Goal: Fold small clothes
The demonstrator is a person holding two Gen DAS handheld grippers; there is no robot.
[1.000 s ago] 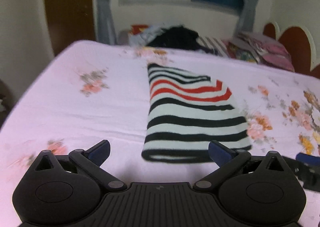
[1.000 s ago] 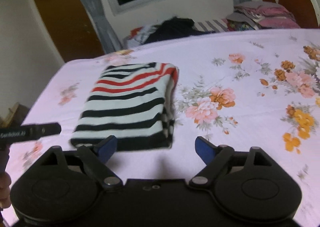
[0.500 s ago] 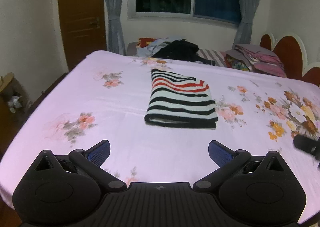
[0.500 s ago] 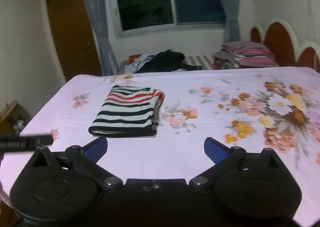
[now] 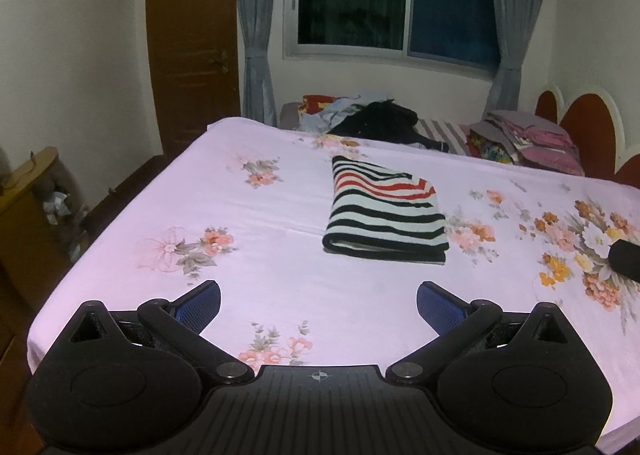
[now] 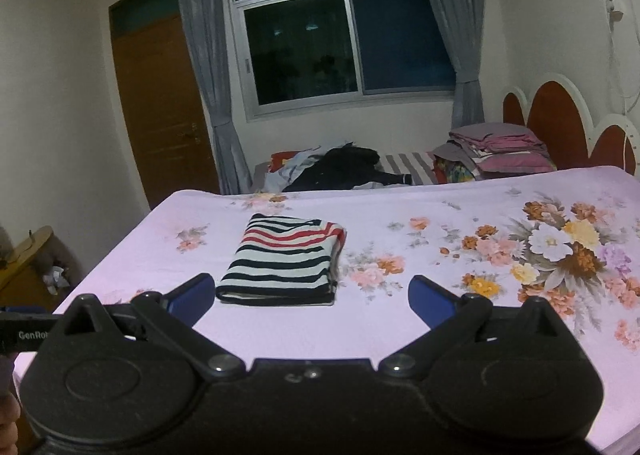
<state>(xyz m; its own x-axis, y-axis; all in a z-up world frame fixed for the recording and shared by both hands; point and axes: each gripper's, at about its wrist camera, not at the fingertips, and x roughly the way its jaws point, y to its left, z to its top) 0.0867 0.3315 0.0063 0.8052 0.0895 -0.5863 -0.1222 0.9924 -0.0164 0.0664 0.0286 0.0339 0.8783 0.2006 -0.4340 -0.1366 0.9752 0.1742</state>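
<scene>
A small striped garment (image 5: pixel 384 211), black, white and red, lies folded into a flat rectangle in the middle of the pink floral bed (image 5: pixel 280 279). The right wrist view shows the striped garment (image 6: pixel 282 265) too, with its folded edge toward me. My left gripper (image 5: pixel 318 305) is open and holds nothing, well back from the garment near the bed's front edge. My right gripper (image 6: pixel 310 301) is open too, with nothing between its blue pads, also short of the garment.
A heap of loose clothes (image 5: pixel 372 121) and a stack of folded bedding (image 5: pixel 528 139) lie beyond the bed's far edge, under the window. A red headboard (image 6: pixel 560 127) stands at the right. A wooden door (image 5: pixel 188 47) and a low cabinet (image 5: pixel 28 207) are at the left.
Both grippers have pulled back and risen from right beside the folded garment, which now lies farther off. The right jaws have spread wider.
</scene>
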